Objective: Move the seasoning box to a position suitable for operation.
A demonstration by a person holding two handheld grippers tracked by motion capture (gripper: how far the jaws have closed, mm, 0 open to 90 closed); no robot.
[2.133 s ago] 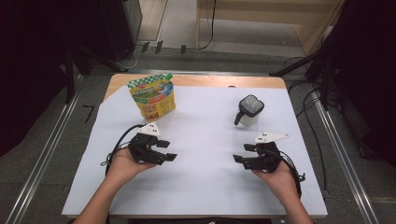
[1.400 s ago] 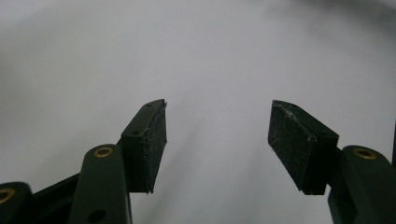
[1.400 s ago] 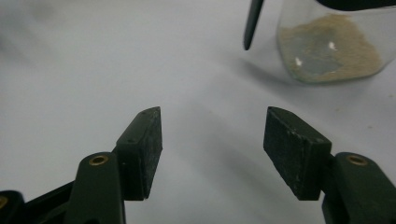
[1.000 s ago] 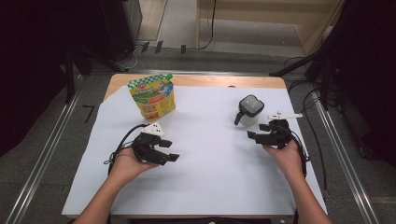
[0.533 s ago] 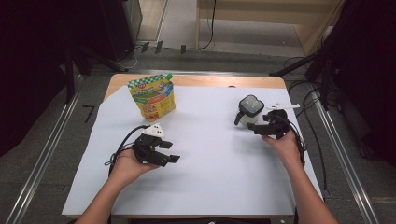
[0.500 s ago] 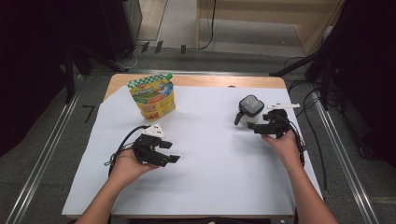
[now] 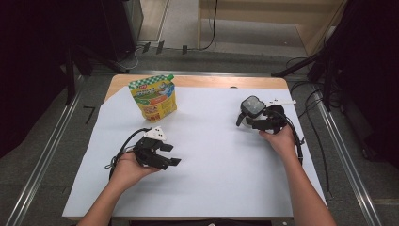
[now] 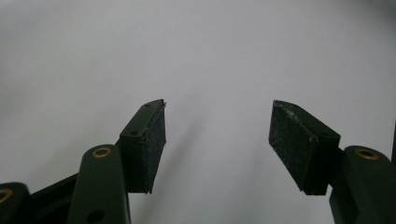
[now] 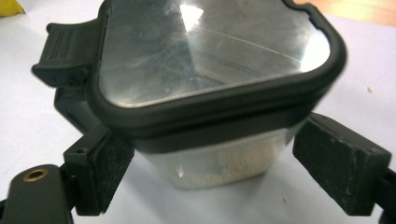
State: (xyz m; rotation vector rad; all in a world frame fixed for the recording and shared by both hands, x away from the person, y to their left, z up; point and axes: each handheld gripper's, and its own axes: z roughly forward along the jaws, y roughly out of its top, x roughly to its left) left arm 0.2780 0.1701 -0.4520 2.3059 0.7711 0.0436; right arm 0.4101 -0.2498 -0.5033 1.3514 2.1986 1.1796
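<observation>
**Wide jaws, smooth canister: a grip that could slip or tip**

The left gripper [image 7: 162, 153] rests on the white table cover [image 7: 211, 160], jaws apart, nothing between them. Behind it stands a yellow pouch [image 7: 154, 98]. At the far right, the right gripper [image 7: 244, 120] straddles the clear canister [image 9: 219, 84], jaws just opened wide, pads flanking its lower body without pressing. Closing off-centre under the black lid [image 9: 219, 119] could tilt it or shove it away.

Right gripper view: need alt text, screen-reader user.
A clear container with a black-rimmed transparent lid and a black side latch stands between the open black jaws of the right gripper, whose pads do not yet press on it. Pale granules sit in its bottom, and it rests on a white table cover.
</observation>
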